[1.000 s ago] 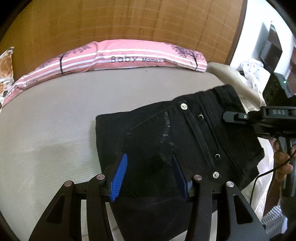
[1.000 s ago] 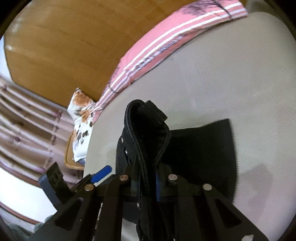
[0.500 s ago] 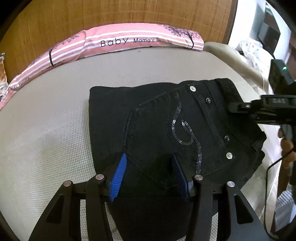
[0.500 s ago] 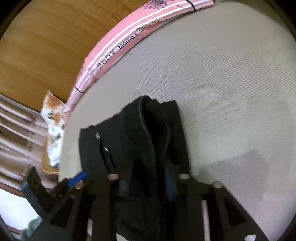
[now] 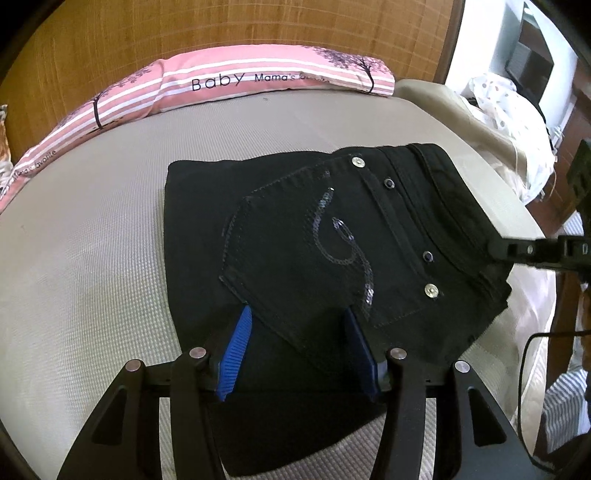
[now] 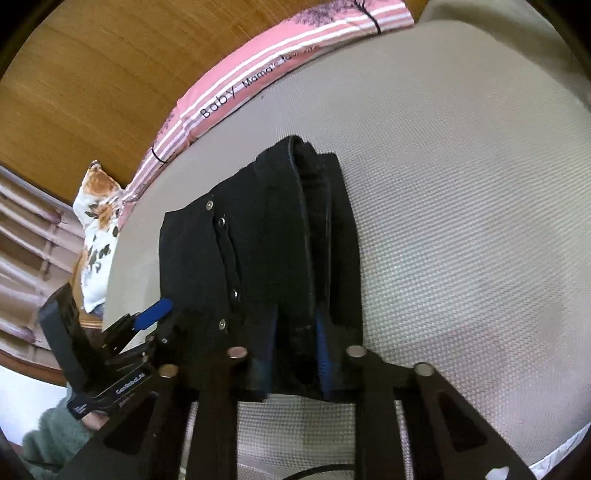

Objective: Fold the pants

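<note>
Black folded pants [image 5: 332,229] lie on the grey mattress [image 5: 92,258], with the sequinned back pocket facing up. My left gripper [image 5: 297,321] straddles the near part by the pocket corner, and its blue pads [image 5: 236,350] grip a thick fold. In the right wrist view the waistband [image 6: 295,221] stands up as a ridge and runs between the pads of my right gripper [image 6: 297,328], whose jaws are closing on it. Seen from the left wrist, the right gripper [image 5: 517,251] reaches in at the waistband's right end. The left gripper [image 6: 147,321] shows at the pants' left edge.
A pink striped pillow [image 5: 258,81] lies along the wooden headboard [image 5: 221,29] at the far side. A floral cushion [image 6: 99,221] sits at one corner. Beige bedding and a dotted white cloth [image 5: 498,92] lie past the right edge. A black cable [image 5: 535,339] hangs there.
The pants were raised at the waistband and now lie flatter, with the pocket fully spread. The right gripper swung along the mattress; its pads spread around the waistband, then drew together again.
</note>
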A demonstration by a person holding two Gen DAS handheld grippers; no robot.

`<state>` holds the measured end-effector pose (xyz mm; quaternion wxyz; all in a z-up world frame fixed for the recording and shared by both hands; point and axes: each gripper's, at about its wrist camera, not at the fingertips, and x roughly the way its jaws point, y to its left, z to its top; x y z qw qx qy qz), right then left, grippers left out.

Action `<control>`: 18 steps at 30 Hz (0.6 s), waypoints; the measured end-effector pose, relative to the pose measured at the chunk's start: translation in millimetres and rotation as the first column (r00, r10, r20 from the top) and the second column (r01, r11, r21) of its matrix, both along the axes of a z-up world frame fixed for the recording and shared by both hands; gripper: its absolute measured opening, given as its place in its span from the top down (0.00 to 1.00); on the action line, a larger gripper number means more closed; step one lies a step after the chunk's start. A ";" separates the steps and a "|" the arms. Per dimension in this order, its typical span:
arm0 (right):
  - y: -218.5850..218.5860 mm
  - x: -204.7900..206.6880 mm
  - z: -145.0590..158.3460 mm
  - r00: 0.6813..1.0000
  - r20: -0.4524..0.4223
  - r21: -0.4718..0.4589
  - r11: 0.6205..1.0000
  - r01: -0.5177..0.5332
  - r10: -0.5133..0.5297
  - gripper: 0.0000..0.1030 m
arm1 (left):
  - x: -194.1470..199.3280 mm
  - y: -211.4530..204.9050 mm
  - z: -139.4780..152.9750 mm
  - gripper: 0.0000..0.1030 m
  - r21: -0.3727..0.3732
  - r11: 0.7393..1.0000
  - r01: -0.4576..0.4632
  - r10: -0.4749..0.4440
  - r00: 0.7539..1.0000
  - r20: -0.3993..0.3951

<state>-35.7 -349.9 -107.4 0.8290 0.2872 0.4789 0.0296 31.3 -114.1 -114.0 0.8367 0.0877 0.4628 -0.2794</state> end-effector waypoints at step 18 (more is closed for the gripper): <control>2.5 -12.9 -18.3 0.999 -0.043 -0.063 0.998 0.030 -0.033 0.89 | -17.5 -4.3 -10.1 0.48 0.066 0.998 0.022 -0.022 1.000 0.003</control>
